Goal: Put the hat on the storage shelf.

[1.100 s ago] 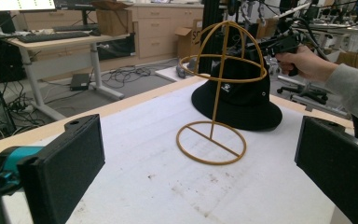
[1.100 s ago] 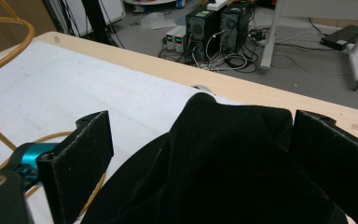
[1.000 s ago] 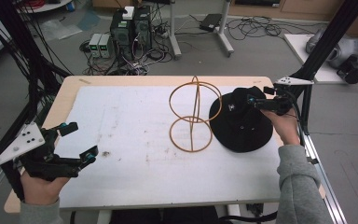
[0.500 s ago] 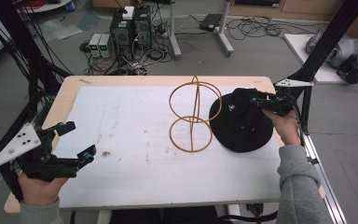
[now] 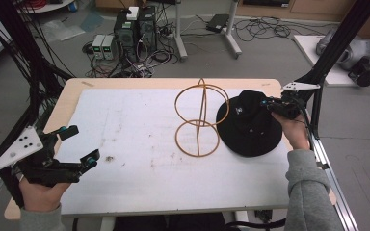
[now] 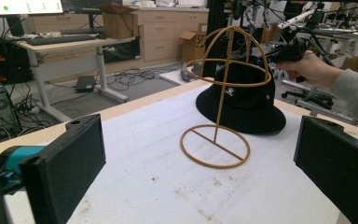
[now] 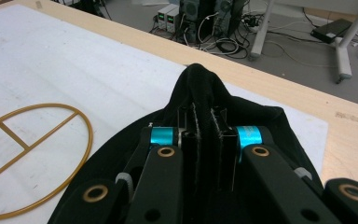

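The right hand-held gripper (image 7: pixel 208 140) pinches the black fabric bucket hat (image 5: pixel 248 126) beside the gold wire hat stand (image 5: pixel 200 119), likely to lift it; the left hand-held gripper (image 5: pixel 79 145) waits, jaws apart, above the white surface (image 5: pixel 139 120).

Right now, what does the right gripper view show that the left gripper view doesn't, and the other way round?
Right gripper view alone: the right gripper's jaws closed on a pinched fold of the black hat, seen up close, and the computer boxes on the floor beyond the table edge.

Left gripper view alone: the left gripper with its jaws wide apart and nothing between them, the gold wire stand's domed top, and the person's hand behind the hat.

Both: the hat, the stand's base ring and the white table cover.
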Demonstrator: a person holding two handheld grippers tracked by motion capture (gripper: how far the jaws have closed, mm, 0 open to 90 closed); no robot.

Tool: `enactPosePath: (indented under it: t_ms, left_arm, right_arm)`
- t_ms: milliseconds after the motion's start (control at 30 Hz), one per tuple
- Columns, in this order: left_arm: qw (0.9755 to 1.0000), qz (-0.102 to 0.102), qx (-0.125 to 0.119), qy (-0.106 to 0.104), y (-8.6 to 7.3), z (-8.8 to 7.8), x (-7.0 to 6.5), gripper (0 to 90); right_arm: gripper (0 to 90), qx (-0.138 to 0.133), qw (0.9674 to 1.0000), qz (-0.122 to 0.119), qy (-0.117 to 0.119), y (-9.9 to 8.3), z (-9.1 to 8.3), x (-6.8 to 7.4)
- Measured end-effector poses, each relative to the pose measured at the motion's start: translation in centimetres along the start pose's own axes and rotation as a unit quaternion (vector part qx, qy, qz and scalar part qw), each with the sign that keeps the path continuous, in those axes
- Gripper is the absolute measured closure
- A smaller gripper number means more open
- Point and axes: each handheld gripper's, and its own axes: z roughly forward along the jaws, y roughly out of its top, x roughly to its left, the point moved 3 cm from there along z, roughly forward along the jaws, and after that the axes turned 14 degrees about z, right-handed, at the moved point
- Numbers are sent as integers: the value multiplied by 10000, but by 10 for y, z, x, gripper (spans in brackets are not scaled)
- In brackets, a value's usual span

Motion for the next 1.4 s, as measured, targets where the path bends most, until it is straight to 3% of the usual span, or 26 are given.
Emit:
enactPosePath:
  t_ms: [400,767,1067,1400]
  left_arm:
    - [10000,-13,19,-31,0,1,-1,23]
    - [10000,-3,-18,-6,2,-2,0,23]
    - [10000,-60,-34,-61,2,-1,0,23]
    - [9999,-81,-80,-97,2,-1,0,23]
  right_arm:
    - [854,-193,9998,20,24,8,-15,6]
    - [854,-442,9989,-106,-112,34,-44,24]
    - [854,-664,9975,-90,-210,64,-78,40]
    - [854,-957,9946,-174,-363,93,-107,58]
